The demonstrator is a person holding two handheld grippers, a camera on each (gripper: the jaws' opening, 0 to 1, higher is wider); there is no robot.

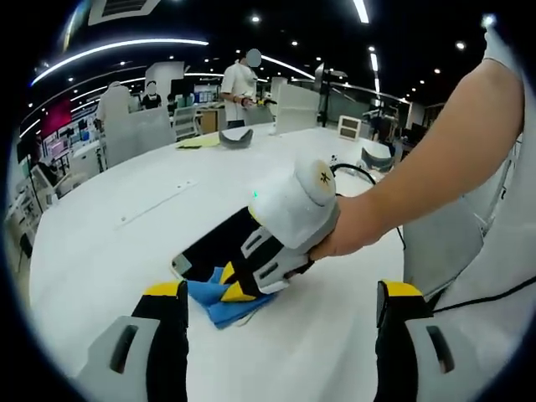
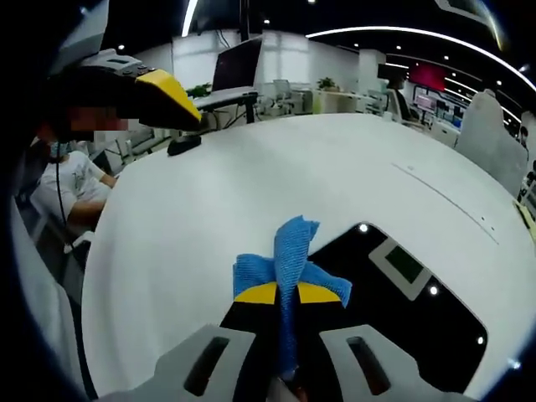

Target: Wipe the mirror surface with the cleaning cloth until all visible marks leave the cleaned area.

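A dark rectangular mirror (image 2: pixel 410 310) lies flat on the white table (image 2: pixel 251 176), reflecting ceiling lights. My right gripper (image 2: pixel 286 295) is shut on a blue cleaning cloth (image 2: pixel 289 251), whose free end spreads at the mirror's near edge. In the left gripper view, the mirror (image 1: pixel 219 241) shows as a dark slab, partly hidden by the right gripper (image 1: pixel 237 283), which a hand holds while it presses the blue cloth (image 1: pixel 219 303) by the mirror's near corner. My left gripper (image 1: pixel 280 316) hovers open above the table, nothing between its yellow-tipped fingers.
The wide white table (image 1: pixel 126 218) has bare room around the mirror. A black cable (image 1: pixel 356 172) and small items lie at the far side. People stand beyond the table at the back. A seated person (image 2: pixel 71 180) is at the table's left edge.
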